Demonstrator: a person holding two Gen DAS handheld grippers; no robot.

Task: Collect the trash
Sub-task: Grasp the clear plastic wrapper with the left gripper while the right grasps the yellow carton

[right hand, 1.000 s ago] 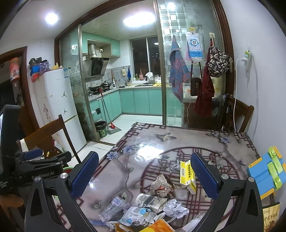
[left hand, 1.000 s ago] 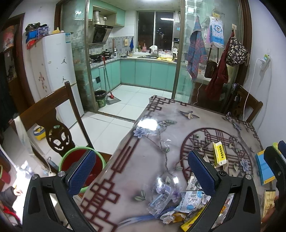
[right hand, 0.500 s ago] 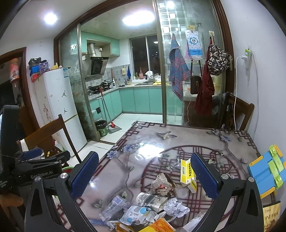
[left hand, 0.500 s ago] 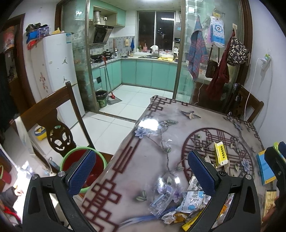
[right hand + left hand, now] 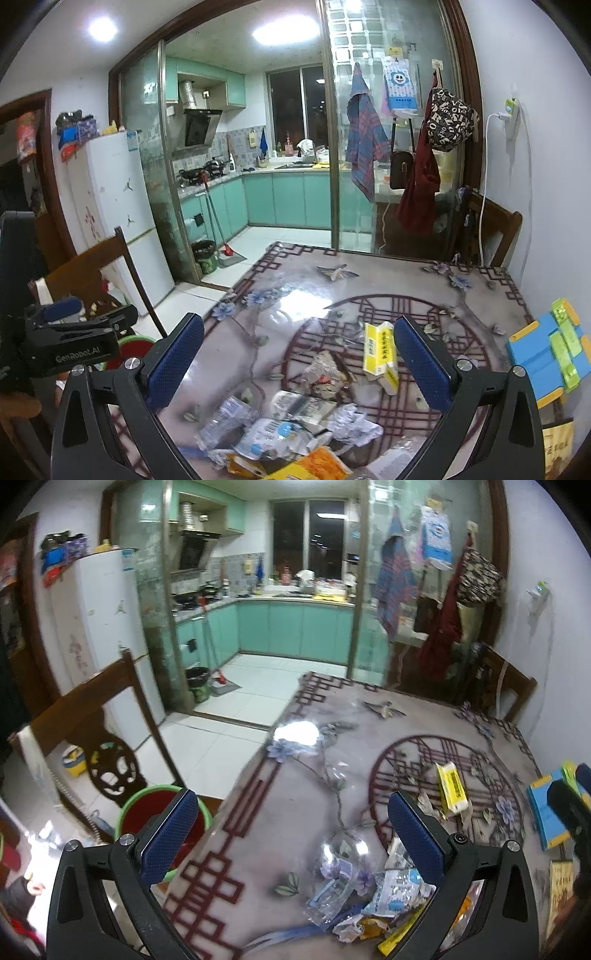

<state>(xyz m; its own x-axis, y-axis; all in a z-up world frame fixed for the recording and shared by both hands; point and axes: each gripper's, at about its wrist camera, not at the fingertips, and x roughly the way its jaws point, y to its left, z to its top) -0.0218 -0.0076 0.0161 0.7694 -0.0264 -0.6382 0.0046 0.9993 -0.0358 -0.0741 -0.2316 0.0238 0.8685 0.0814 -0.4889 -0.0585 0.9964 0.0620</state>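
Observation:
A heap of wrappers and crumpled paper (image 5: 288, 424) lies at the near edge of the patterned table (image 5: 369, 280); the same heap of wrappers (image 5: 369, 893) shows in the left wrist view. A yellow and white packet (image 5: 380, 350) lies just beyond the heap, and the yellow packet (image 5: 452, 788) is also in the left wrist view. My left gripper (image 5: 291, 834) is open above the table's left edge. My right gripper (image 5: 299, 354) is open above the heap, holding nothing. A red bucket with a green rim (image 5: 162, 812) stands on the floor left of the table.
A wooden chair (image 5: 92, 720) stands beside the bucket. Another chair (image 5: 491, 229) is at the table's far right. A blue and yellow item (image 5: 550, 350) rests at the right edge. The left gripper's body (image 5: 74, 343) shows at the right wrist view's left. A white fridge (image 5: 103, 627) stands beyond.
Both views have shifted slightly, with some motion blur now; the heap sits a little lower in the right wrist view. Both grippers stay open.

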